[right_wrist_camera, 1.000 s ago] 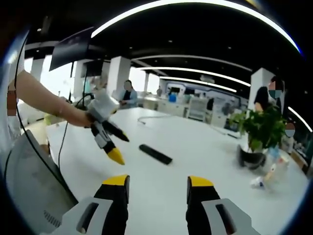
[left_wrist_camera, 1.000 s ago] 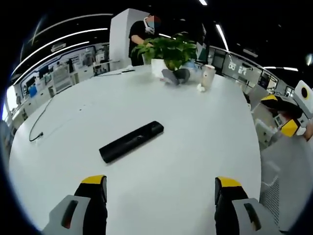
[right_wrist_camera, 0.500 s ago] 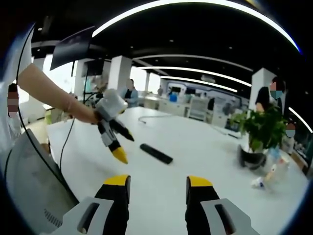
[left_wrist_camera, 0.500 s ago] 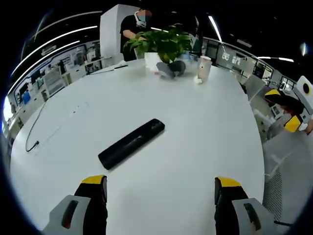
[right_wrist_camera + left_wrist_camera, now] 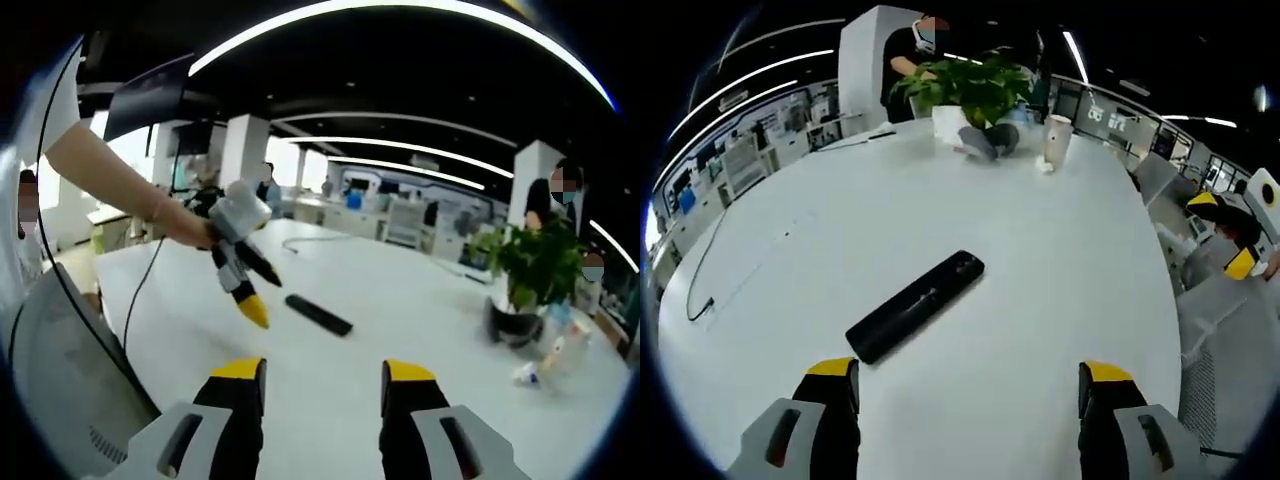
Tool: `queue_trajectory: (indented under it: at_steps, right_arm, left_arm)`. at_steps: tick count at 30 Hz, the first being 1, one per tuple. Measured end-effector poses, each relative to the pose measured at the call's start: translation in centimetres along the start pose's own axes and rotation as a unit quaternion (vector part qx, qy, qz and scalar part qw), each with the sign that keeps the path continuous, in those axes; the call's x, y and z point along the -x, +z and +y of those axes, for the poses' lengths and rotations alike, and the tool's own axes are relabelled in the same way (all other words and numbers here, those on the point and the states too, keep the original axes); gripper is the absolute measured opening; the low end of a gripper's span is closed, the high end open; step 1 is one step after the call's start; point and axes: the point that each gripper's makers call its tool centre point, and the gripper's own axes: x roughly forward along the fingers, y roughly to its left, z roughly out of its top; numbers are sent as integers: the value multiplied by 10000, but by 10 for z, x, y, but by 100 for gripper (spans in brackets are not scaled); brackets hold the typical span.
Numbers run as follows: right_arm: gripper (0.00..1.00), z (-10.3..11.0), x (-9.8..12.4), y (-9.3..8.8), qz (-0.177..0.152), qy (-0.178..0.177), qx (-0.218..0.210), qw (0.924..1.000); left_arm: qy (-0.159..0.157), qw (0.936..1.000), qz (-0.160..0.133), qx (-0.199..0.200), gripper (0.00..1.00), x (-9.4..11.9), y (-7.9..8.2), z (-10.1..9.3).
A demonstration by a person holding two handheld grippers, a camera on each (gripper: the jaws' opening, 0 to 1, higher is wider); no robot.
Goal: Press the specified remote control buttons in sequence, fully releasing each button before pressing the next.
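A large white round table (image 5: 1060,250) takes up the near space. At its far edge stands a potted green plant (image 5: 975,90), with a pale cup (image 5: 1057,138) just beside it. A thin dark cable (image 5: 710,260) trails across the table, well apart from the plant. Beyond the table, white square columns (image 5: 240,150) rise to a dark ceiling crossed by long curved light strips (image 5: 400,140). Desks and bright windows (image 5: 120,165) line the walls behind.

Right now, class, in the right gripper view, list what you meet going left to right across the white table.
Left hand-held gripper → black remote control → potted plant → small white item lying on the table.
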Motion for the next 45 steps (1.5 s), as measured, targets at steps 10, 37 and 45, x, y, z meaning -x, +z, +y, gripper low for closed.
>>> queue_trajectory:
  at_steps: [10,37,45]
  right_arm:
    - [43,1,-1,-1,32,19,7,10000]
    - [39,1,0,-3,101,18,-19,9999]
    - [36,1,0,-2,74,32,-65,9999]
  left_arm:
    - [-87,9991,247,-340,93,-5,-1,4]
    - [-290,9974,521,-415,89,-26,4,27]
    - [-479,9980,338,-231,81,-28,15,33]
